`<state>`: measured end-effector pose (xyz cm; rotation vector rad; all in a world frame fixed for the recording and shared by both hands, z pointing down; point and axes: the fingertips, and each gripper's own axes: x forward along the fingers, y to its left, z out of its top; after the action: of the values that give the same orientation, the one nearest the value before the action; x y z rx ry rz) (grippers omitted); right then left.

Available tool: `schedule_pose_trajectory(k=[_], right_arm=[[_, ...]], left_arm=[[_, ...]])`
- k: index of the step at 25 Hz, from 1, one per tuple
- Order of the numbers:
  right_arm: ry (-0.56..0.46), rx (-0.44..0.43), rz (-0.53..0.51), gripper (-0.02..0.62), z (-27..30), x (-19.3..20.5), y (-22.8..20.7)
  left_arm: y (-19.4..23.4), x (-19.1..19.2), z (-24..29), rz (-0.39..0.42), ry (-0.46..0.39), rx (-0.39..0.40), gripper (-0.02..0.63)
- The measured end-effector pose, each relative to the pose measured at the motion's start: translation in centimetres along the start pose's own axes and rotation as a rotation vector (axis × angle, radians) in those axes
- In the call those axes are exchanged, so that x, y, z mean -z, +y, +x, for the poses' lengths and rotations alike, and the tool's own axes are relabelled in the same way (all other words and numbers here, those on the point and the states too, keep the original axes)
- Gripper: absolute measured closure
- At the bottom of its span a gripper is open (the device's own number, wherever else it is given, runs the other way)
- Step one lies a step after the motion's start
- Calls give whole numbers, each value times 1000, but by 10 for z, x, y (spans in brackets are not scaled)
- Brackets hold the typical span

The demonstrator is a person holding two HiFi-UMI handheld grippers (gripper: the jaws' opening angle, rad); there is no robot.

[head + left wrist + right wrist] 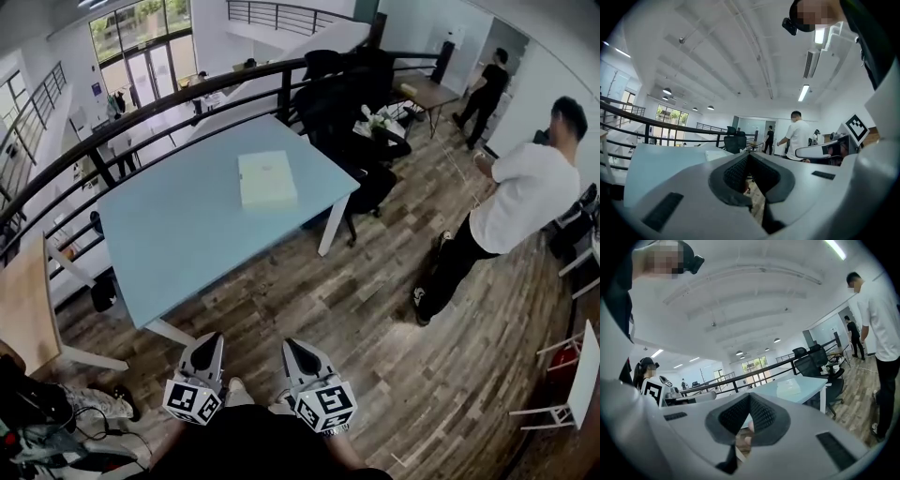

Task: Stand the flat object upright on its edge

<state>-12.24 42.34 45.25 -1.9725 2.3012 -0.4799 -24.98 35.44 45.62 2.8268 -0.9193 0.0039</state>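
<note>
Nearest the person, the left gripper (213, 339) and the right gripper (293, 347) were held side by side low against the body, over the wooden floor (394, 319), both pointing away toward the table. Each had its jaws closed together with nothing between them.

Beyond them stood the light blue table (178, 244), its near corner just ahead of the left gripper. The flat object (266, 179), a pale rectangular slab, lay flat on its broad face toward the far right part of the tabletop, well apart from both grippers.

Right of the table a person in a white shirt (525, 192) stood on the floor. Past the table's far right corner were black office chairs (342, 89), a dark railing (141, 117) curving behind, and farther right a person in black (487, 84).
</note>
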Motion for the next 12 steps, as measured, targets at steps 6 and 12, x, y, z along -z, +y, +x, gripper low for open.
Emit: schedule_pose_trajectory(k=[6,12], right_arm=[[-11,4,17,588,-12,-1,-12],[-18,17,19,588,-33,0,-22]], left_arm=[[-14,3,2,0,-8,-16,603],[-31,5,-4,4,-29,-29,603]])
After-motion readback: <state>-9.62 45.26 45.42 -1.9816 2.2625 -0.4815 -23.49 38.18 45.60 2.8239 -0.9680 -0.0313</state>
